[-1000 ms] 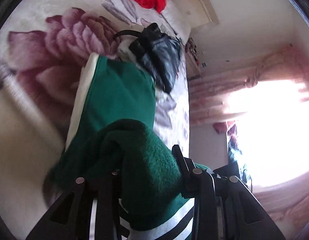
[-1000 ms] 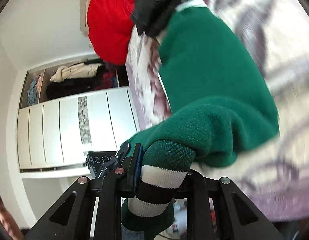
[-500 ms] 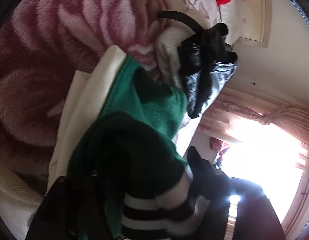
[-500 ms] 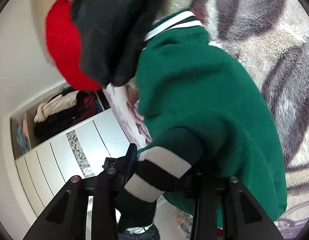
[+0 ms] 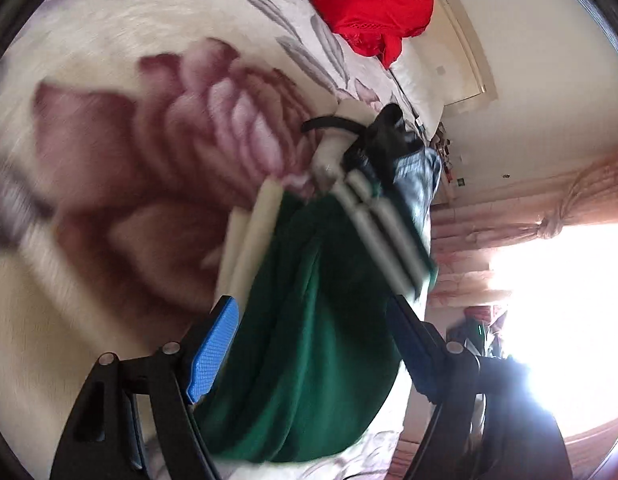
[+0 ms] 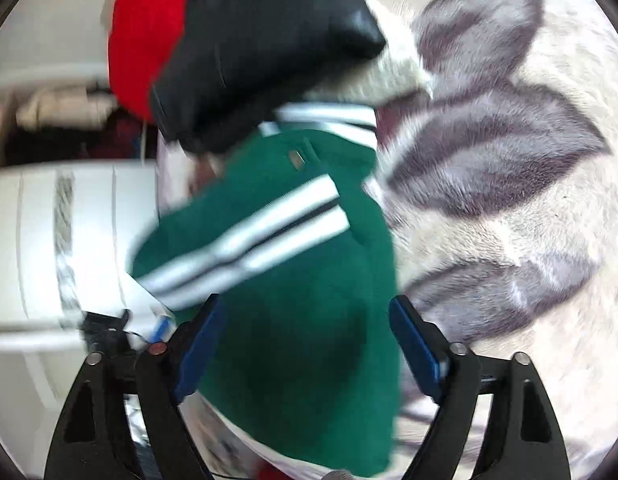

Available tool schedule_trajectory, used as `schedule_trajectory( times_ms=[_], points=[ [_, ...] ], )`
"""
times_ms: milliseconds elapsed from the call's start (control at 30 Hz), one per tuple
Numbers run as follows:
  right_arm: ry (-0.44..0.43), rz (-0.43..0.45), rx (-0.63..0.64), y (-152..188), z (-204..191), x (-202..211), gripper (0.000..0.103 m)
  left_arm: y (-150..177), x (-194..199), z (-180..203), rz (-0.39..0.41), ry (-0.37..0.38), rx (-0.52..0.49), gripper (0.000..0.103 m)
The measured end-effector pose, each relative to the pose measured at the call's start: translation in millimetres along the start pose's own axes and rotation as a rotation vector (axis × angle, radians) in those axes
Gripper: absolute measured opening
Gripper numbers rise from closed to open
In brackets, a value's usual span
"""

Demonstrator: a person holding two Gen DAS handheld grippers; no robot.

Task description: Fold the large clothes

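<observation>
A green garment [image 5: 309, 344] with white and black striped trim lies folded on a floral blanket [image 5: 109, 184]. It also shows in the right wrist view [image 6: 301, 320], striped hem on top. My left gripper [image 5: 313, 344] is open, its blue-padded fingers [image 5: 213, 352] either side of the garment and holding nothing. My right gripper [image 6: 305, 344] is open too, its jaws wide over the green fabric. Both views are motion-blurred.
A black jacket [image 5: 405, 168] lies just beyond the green garment, also in the right wrist view [image 6: 261, 40]. A red garment [image 5: 373, 4] lies farther up the bed. A white wardrobe [image 6: 49, 240] stands beside the bed. A bright window with pink curtains [image 5: 549, 208] is at the right.
Both grippers have opened and let go of the striped hem. The green garment now lies folded over on the blanket, and both grippers have pulled back from it.
</observation>
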State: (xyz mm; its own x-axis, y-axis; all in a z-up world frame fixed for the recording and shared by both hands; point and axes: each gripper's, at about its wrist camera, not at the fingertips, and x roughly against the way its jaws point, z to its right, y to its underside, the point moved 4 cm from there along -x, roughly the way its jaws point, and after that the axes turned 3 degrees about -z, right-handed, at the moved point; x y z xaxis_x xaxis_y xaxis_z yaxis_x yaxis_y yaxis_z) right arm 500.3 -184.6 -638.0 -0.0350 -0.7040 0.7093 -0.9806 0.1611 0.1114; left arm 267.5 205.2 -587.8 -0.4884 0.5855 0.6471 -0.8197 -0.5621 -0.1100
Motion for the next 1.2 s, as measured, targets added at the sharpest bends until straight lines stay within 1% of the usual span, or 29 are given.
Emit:
schedule_trajectory(
  times_ms=[33, 67, 100, 133, 200, 267, 300, 367, 400, 433, 467, 500, 533, 567, 600, 700, 733, 800, 867, 900, 933, 967, 1000, 1033, 1067, 1100, 1133, 1200],
  points=[
    [0.016, -0.022, 0.020, -3, 6, -7, 0.100, 22, 2, -9, 0.012, 0.028, 0.028, 0.075],
    [0.026, -0.041, 0.048, -6, 12, -15, 0.100, 39, 1, -16, 0.028, 0.063, 0.063, 0.075],
    [0.015, -0.054, 0.071, -12, 17, -23, 0.100, 61, 1, -26, 0.061, 0.088, 0.108, 0.075],
    [-0.001, -0.073, 0.094, -19, 19, -32, 0.100, 76, -3, -33, 0.091, 0.114, 0.140, 0.075],
    [-0.064, -0.126, 0.117, -35, 24, -54, 0.101, 100, -2, -42, 0.154, 0.132, 0.196, 0.075],
    [-0.132, -0.180, 0.116, -50, 27, -75, 0.103, 115, 5, -48, 0.226, 0.150, 0.254, 0.075],
    [-0.168, -0.204, 0.117, -56, 27, -85, 0.103, 119, 8, -51, 0.252, 0.146, 0.280, 0.075],
    [-0.198, -0.259, 0.131, -69, 26, -102, 0.103, 122, 16, -54, 0.280, 0.156, 0.334, 0.075],
    [-0.212, -0.277, 0.137, -74, 26, -107, 0.103, 122, 21, -54, 0.293, 0.166, 0.335, 0.075],
    [-0.226, -0.298, 0.141, -78, 26, -110, 0.103, 121, 28, -53, 0.315, 0.172, 0.313, 0.075],
    [-0.231, -0.317, 0.147, -81, 26, -113, 0.103, 121, 32, -49, 0.332, 0.136, 0.291, 0.075],
    [-0.236, -0.331, 0.146, -83, 27, -114, 0.103, 124, 32, -48, 0.331, 0.122, 0.265, 0.075],
    [-0.238, -0.341, 0.146, -86, 28, -115, 0.103, 127, 24, -50, 0.311, 0.099, 0.252, 0.075],
    [-0.238, -0.345, 0.153, -88, 29, -115, 0.103, 132, 11, -54, 0.279, 0.077, 0.269, 0.076],
    [-0.238, -0.342, 0.159, -89, 30, -115, 0.103, 137, -3, -57, 0.250, 0.100, 0.291, 0.076],
    [-0.231, -0.317, 0.159, -93, 30, -118, 0.103, 147, -47, -63, 0.179, 0.109, 0.334, 0.076],
    [-0.230, -0.307, 0.156, -94, 31, -118, 0.103, 148, -64, -67, 0.170, 0.111, 0.358, 0.079],
    [-0.224, -0.294, 0.149, -82, 29, -113, 0.103, 143, -81, -70, 0.186, 0.198, 0.409, 0.085],
    [-0.217, -0.282, 0.124, -80, 31, -113, 0.103, 130, -91, -68, 0.231, 0.208, 0.432, 0.085],
    [-0.213, -0.271, 0.114, -77, 32, -109, 0.103, 124, -91, -66, 0.247, 0.198, 0.435, 0.085],
    [-0.208, -0.257, 0.106, -76, 33, -108, 0.103, 118, -90, -63, 0.268, 0.181, 0.437, 0.082],
    [-0.211, -0.238, 0.092, -73, 34, -105, 0.101, 112, -87, -60, 0.283, 0.183, 0.439, 0.077],
    [-0.227, -0.214, 0.072, -70, 35, -101, 0.090, 106, -80, -58, 0.289, 0.176, 0.445, 0.066],
    [-0.234, -0.192, 0.051, -66, 37, -95, 0.072, 101, -74, -58, 0.289, 0.176, 0.445, 0.061],
    [-0.245, -0.172, 0.030, -62, 41, -90, 0.065, 93, -64, -58, 0.287, 0.180, 0.439, 0.059],
    [-0.269, -0.155, 0.001, -55, 43, -85, 0.053, 86, -56, -58, 0.283, 0.174, 0.430, 0.058],
    [-0.290, -0.140, -0.031, -44, 44, -80, 0.048, 74, -42, -59, 0.277, 0.158, 0.412, 0.058],
    [-0.294, -0.125, -0.075, -12, 43, -73, 0.045, 54, -24, -64, 0.263, 0.137, 0.403, 0.058]
  ],
)
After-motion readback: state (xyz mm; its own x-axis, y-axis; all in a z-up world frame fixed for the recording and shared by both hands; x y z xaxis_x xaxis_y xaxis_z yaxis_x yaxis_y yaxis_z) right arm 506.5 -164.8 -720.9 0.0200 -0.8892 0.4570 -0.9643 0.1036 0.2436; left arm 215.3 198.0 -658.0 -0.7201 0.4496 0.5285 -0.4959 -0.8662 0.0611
